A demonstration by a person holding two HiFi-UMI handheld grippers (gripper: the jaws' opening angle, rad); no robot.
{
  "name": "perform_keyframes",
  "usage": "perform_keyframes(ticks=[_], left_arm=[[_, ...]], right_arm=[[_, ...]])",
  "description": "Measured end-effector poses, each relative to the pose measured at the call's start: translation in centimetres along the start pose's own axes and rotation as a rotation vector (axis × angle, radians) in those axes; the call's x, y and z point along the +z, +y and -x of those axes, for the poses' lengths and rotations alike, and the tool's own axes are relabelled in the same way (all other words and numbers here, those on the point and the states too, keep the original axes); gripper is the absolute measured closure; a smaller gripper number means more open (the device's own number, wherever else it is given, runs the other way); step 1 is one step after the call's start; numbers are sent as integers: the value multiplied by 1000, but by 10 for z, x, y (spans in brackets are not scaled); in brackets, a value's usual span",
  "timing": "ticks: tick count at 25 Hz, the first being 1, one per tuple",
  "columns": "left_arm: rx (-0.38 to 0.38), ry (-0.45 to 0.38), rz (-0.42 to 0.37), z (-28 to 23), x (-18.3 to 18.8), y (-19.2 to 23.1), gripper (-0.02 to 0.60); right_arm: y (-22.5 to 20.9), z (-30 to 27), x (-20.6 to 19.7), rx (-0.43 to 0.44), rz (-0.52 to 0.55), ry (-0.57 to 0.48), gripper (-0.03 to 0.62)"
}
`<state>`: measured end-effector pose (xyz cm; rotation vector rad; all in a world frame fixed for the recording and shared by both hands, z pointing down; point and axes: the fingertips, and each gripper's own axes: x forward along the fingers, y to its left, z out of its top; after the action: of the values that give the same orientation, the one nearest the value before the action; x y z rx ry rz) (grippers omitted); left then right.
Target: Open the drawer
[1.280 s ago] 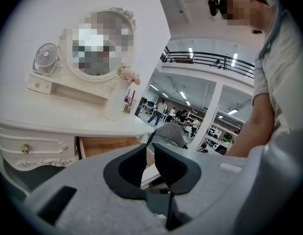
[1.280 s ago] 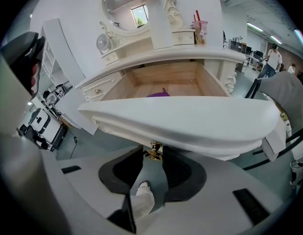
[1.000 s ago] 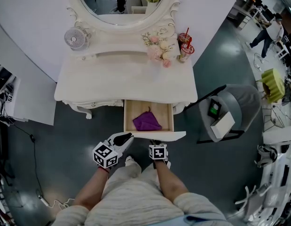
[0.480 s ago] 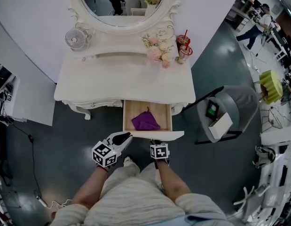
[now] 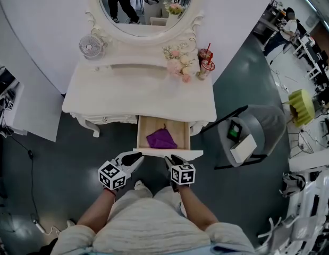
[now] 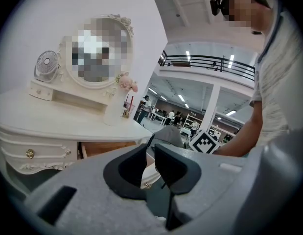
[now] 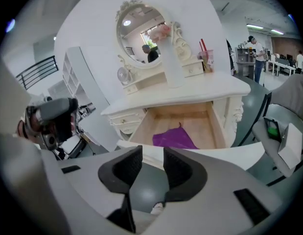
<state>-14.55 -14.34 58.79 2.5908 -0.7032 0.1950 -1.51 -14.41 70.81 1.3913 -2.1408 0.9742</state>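
Below the front edge of the white tabletop [image 5: 132, 94], the drawer [image 5: 177, 127] stands pulled out toward me, and the head view shows me its wooden bottom. A purple cloth [image 5: 161, 138] lies crumpled inside it, about in the middle. The white front panel of the drawer is the part closest to my two tools.

The right hand-held gripper [image 5: 172, 160] is just before this front panel, a bit right of its middle. Its own view shows the jaws spread, with only the dark floor between them; they pinch nothing. Whether its tip touches the panel I cannot tell from above. The left hand-held gripper [image 5: 133, 158] is near the left end of the panel, apart from the drawer. Its jaws stand a little apart too, with a narrow gap, and nothing is caught in it.

On the tabletop, at the back, I see a small fan [image 5: 91, 46] on the left, then a bunch of pale flowers [image 5: 180, 62] and two cups with straws [image 5: 205, 61] on the right. An oval mirror [image 5: 145, 15] rises behind them. A grey chair [image 5: 254, 126] stands on the floor to the right of the furniture.
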Motion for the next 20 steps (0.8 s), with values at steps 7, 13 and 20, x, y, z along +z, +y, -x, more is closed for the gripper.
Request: perform_keyframes(ticks=[7, 13, 20], left_arm=[[-7, -57, -24, 17, 22, -18, 535], [-16, -135, -38, 31, 52, -38, 535], [-7, -183, -78, 39, 88, -56, 535]], right_arm=[[45, 39, 63, 127, -43, -196, 471], [84, 88, 117, 200, 13, -380, 502], [126, 130, 153, 269, 121, -493, 580]])
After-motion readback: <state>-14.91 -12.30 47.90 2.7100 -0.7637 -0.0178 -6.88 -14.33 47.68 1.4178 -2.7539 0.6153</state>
